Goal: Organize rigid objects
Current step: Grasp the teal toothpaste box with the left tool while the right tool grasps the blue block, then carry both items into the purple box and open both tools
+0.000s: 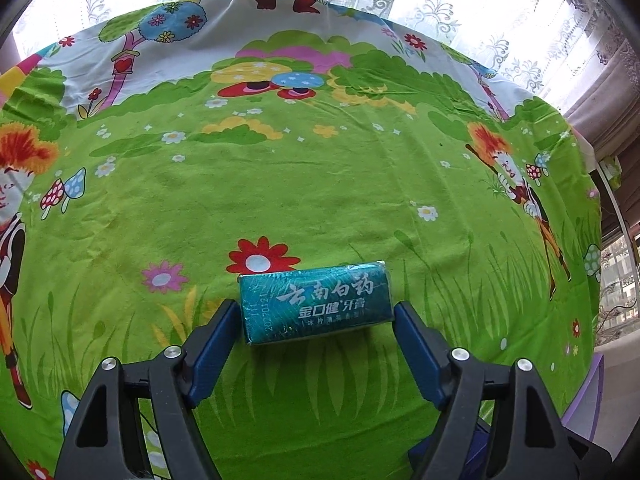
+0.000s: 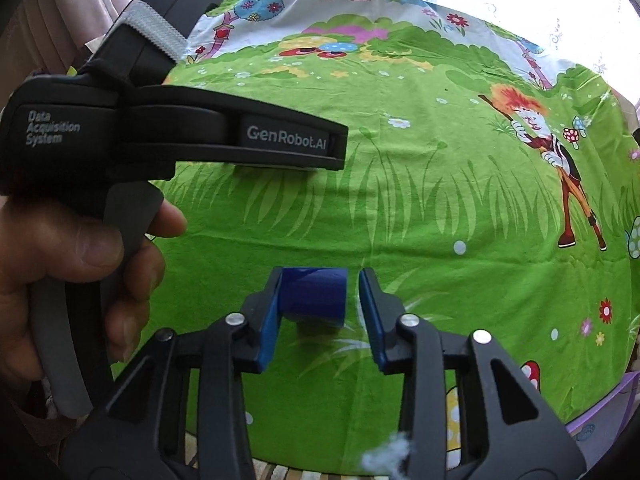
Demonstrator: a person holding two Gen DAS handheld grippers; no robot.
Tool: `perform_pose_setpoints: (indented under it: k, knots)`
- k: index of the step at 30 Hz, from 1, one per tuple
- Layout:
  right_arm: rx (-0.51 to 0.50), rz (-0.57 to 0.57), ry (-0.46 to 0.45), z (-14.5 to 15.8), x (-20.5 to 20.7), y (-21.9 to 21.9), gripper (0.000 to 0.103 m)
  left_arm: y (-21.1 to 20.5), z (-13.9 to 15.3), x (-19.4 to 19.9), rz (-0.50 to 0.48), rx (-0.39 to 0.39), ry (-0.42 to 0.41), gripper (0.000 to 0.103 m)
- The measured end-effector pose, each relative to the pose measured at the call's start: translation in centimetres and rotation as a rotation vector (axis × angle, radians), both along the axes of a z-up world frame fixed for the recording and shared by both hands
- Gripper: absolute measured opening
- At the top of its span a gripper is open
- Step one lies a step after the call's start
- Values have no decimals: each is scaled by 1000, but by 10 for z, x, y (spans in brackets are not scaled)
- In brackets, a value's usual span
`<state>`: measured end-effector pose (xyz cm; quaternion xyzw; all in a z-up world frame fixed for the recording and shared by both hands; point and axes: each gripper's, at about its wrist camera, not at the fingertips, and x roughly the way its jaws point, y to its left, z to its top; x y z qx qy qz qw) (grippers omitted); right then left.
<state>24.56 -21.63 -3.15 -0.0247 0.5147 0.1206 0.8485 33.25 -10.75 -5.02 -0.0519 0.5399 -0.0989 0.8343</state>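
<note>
A teal toothpaste box (image 1: 316, 302) with white Chinese lettering lies on the green cartoon-print tablecloth (image 1: 320, 184), crosswise between the blue fingertips of my left gripper (image 1: 316, 322). The jaws stand at the box's two ends, wide apart; I cannot tell whether they press it. In the right wrist view a dark blue block (image 2: 313, 295) lies between the pads of my right gripper (image 2: 318, 300). It touches the left pad, and a gap shows at the right pad. The left gripper's black body (image 2: 176, 136), held by a hand, shows at the left there.
The cloth covers the whole table up to its far edge (image 1: 304, 0), with lace curtains and a bright window behind. A purple edge (image 1: 588, 396) shows at the table's near right corner. A white fluff bit (image 2: 386, 458) sits near the right gripper's base.
</note>
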Motion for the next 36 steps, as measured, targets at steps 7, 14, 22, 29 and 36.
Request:
perform_pose_setpoints:
  k: [7, 14, 22, 29, 36]
  knots:
    - [8, -4, 5, -3, 0, -3, 31, 2, 3, -6, -11, 26, -32, 76]
    - [0, -34, -6, 3, -9, -14, 31, 9, 22, -24, -5, 14, -65, 75]
    - [2, -80, -32, 16, -29, -35, 31, 3, 46, -58, -10, -27, -92, 75]
    - [15, -117, -58, 33, -51, -52, 31, -6, 61, -94, -23, -70, -110, 75]
    - [50, -187, -80, 51, -90, -86, 31, -27, 71, -132, -72, -119, -114, 75]
